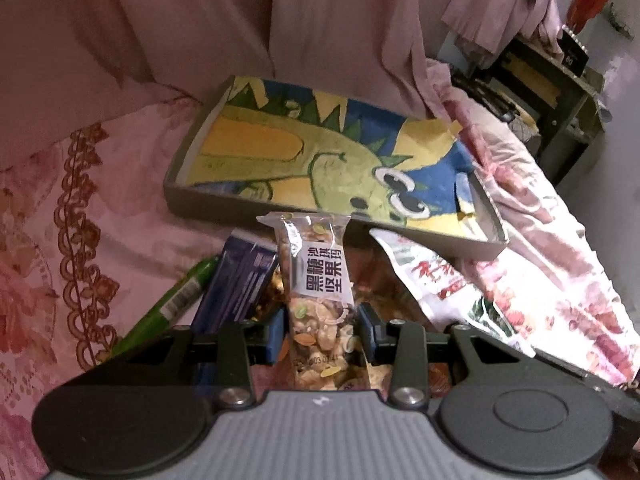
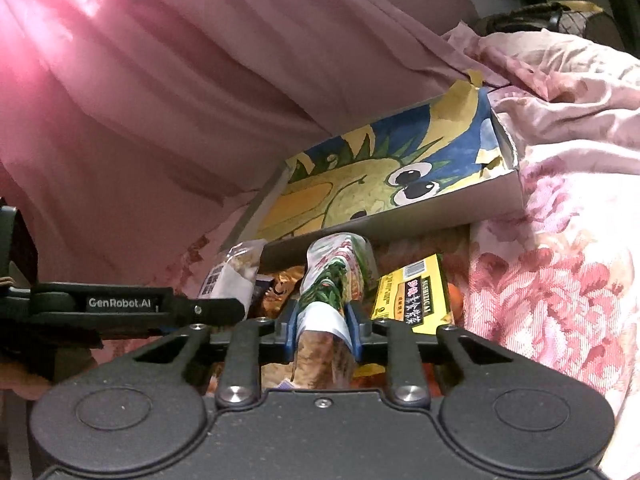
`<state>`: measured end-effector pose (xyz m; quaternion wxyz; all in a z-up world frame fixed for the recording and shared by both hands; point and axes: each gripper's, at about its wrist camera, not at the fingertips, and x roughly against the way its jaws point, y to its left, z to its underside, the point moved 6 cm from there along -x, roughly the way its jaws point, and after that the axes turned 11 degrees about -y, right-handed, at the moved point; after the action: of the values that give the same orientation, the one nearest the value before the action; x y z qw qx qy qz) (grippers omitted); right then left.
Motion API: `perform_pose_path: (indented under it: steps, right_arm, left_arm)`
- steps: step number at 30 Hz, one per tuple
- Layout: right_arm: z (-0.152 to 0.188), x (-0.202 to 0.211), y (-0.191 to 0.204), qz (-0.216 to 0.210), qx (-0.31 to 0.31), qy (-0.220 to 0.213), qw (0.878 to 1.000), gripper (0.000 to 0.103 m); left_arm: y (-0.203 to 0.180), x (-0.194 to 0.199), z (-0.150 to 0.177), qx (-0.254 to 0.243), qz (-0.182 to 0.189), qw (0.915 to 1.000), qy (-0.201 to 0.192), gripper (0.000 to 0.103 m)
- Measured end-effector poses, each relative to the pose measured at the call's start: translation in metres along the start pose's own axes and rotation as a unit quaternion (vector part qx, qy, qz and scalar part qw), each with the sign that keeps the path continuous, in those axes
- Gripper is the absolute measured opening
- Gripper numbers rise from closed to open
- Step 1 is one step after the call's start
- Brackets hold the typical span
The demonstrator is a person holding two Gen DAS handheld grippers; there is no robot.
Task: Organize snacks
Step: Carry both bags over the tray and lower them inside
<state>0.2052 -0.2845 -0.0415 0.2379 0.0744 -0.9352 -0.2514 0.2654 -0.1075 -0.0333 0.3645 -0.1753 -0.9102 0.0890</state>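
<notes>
The left gripper (image 1: 320, 330) has its jaws closed against something held between them; the right gripper (image 2: 323, 330) does likewise — jaws narrowed on a grasp; from the right wrist, the left gripper shows alongside, level.

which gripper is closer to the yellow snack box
Right. The right gripper, shut on a white and green pouch, sits just beside the yellow snack box. The left gripper holds a nut bar farther left.

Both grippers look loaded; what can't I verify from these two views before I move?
- Nut bar packet, left wrist view: lower end hidden behind the gripper body.
- White snack pouch, right wrist view: bottom hidden the same way.
- Snack pile under both: mostly covered by packets and fingers.
- Yellow box: small print unreadable.
</notes>
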Motion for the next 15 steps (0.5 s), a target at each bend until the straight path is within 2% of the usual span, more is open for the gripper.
perform_pose_path:
  steps: [11, 15]
  right_arm:
    - [-0.009, 0.016, 0.008, -0.035, -0.012, -0.011, 0.999, 0.024]
    - [-0.022, 0.025, 0.008, -0.046, -0.017, -0.038, 0.998, 0.024]
  left_arm:
    - [-0.016, 0.009, -0.02, 0.011, -0.005, 0.9996, -0.027, 0.042]
    - [-0.024, 0.012, -0.027, 0.004, -0.01, 0.9993, -0.035, 0.042]
